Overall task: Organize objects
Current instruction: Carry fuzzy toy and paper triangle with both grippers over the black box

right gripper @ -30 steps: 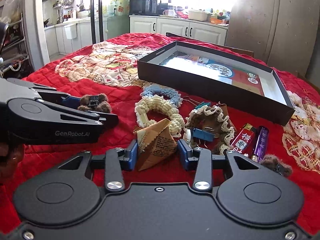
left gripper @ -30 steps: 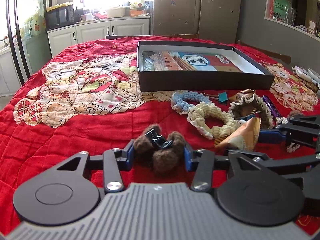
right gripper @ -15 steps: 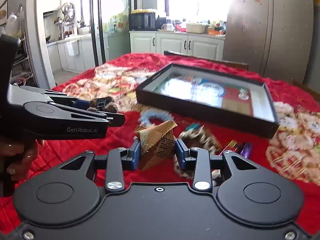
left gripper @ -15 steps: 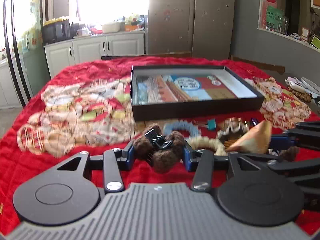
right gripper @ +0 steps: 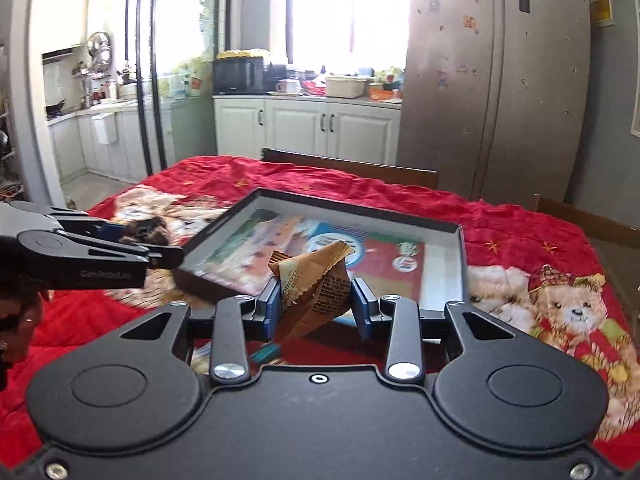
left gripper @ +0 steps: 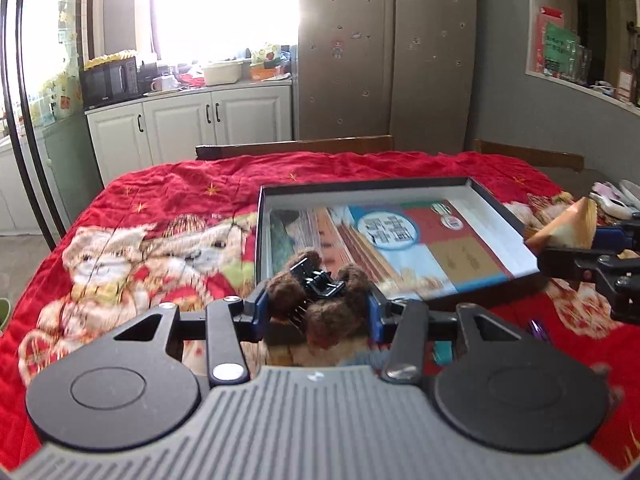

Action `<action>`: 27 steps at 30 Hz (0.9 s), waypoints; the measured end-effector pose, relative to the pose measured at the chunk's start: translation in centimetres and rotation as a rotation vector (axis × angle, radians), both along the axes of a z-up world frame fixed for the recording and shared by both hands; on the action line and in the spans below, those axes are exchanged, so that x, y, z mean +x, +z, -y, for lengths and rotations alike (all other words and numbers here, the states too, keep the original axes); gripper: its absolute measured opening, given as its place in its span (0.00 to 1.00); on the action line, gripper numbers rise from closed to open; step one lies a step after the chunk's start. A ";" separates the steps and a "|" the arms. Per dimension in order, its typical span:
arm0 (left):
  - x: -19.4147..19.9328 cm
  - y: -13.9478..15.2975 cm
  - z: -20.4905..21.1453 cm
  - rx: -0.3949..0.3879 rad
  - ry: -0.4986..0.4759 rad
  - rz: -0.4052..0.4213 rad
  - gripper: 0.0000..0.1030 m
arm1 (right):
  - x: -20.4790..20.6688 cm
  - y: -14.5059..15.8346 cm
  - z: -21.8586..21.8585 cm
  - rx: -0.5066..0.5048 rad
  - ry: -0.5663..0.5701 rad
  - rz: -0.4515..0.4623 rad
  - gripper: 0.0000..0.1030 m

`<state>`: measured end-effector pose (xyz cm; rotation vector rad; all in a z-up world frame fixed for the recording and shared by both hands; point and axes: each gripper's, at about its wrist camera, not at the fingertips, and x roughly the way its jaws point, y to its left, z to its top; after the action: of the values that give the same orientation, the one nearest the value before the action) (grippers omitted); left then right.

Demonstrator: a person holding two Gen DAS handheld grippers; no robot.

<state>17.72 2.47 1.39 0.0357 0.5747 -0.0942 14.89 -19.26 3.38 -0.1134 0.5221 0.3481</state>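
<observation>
left gripper (left gripper: 316, 308): jaws closed on a brown fuzzy hair claw (left gripper: 320, 296), low centre of the left wrist view, carried off the red quilt (left gripper: 180, 184) and just short of the black box (left gripper: 500, 208). the claw looks light, its pompoms soft and squashy, black plastic spine stiff; the pads press the pompoms, so the hold may be spongy. the spine would be a firmer place to grip.

right gripper (right gripper: 316, 300): jaws have just been closing a little, clamped on a tan snack packet (right gripper: 316, 276), centre of the right wrist view, in front of the box's near wall (right gripper: 208, 276). packet is crinkly foil, light, likely slippery, and it deforms under the pads; it is held across its middle.

edges: the box wall stands up from the quilt, so both loads should clear the rim before release. inside, the box floor is open, only a printed sheet. the two grippers sit near each other at the left of the right wrist view, so collision is a risk if both enter together.
</observation>
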 end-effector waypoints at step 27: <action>14.5 -5.4 2.1 -0.063 0.038 -0.126 0.50 | 16.8 -8.2 -1.1 -0.045 -0.104 -0.119 0.34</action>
<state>32.22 0.35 -4.05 -0.0430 0.6972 -0.0777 31.69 -18.15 -4.82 -0.1085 0.6514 0.2425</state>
